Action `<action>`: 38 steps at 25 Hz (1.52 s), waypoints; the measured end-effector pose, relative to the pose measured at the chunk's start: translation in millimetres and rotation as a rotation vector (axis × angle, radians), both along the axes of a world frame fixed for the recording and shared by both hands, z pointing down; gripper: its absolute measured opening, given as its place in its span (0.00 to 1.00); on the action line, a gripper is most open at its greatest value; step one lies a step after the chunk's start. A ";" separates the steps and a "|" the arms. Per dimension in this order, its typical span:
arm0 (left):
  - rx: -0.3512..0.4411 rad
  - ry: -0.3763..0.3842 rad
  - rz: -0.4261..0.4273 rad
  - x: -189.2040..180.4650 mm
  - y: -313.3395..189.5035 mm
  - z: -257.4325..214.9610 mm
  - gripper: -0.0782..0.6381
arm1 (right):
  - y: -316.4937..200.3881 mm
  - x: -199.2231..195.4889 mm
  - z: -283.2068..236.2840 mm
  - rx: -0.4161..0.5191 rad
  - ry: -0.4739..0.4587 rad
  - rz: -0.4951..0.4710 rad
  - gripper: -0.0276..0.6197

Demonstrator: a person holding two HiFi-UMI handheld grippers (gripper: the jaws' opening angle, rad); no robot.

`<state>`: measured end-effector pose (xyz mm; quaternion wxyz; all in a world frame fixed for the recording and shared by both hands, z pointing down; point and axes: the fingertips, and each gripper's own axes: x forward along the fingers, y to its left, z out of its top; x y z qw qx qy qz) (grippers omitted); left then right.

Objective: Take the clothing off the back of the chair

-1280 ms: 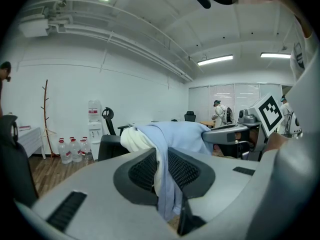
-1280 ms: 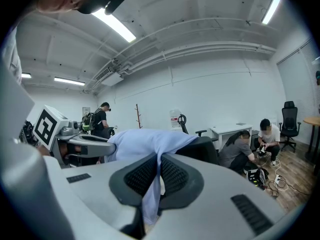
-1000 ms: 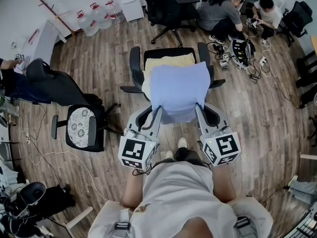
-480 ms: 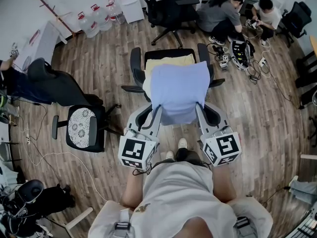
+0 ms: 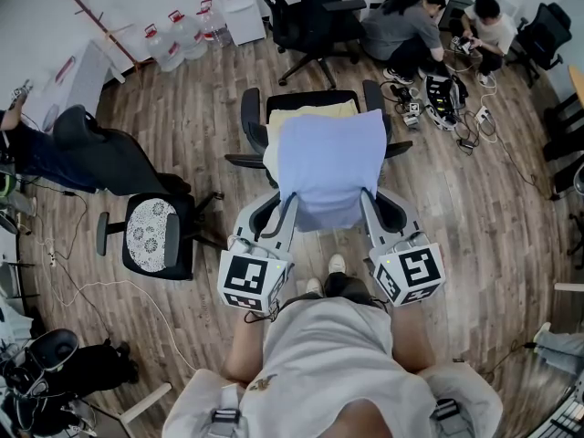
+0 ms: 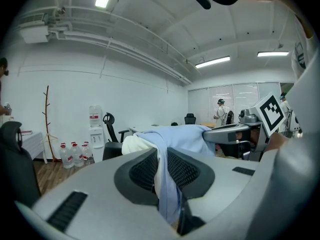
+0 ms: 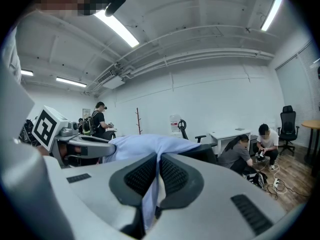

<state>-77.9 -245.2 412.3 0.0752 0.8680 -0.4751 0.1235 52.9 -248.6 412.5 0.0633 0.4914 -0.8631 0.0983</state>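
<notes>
Clothing (image 6: 180, 136) is what both my pairs of jaws are closed on. My left gripper (image 6: 161, 160) has a fold pinched between its ribbed pads, jaws narrow, with the hem hanging out below. My right gripper (image 7: 158, 171) is pressed almost fully together on a thinner fold at the other bottom corner. From the 2 grips the fabric runs up and away over the back of the chair (image 5: 250, 117), where it lies draped like a saddle.

It is a pale blue garment, plain, matte and thin, with soft creases. I judge it light and limp. It will sag between my 2 grips, so the hold belongs at the corners, well apart. It could drag on the chair back as it comes off, so it needs lifting clear. A yellow cloth (image 5: 310, 112) lies on the seat beyond.
</notes>
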 end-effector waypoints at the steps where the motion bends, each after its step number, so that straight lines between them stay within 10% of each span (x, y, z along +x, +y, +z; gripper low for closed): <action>1: 0.002 0.000 0.000 0.1 1.4 -0.6 0.21 | 1.5 0.1 -0.6 0.002 -0.001 0.001 0.09; 38: 0.053 0.017 0.024 -4.7 62.8 -18.0 0.21 | 66.6 -3.8 -20.9 0.060 -0.002 0.024 0.09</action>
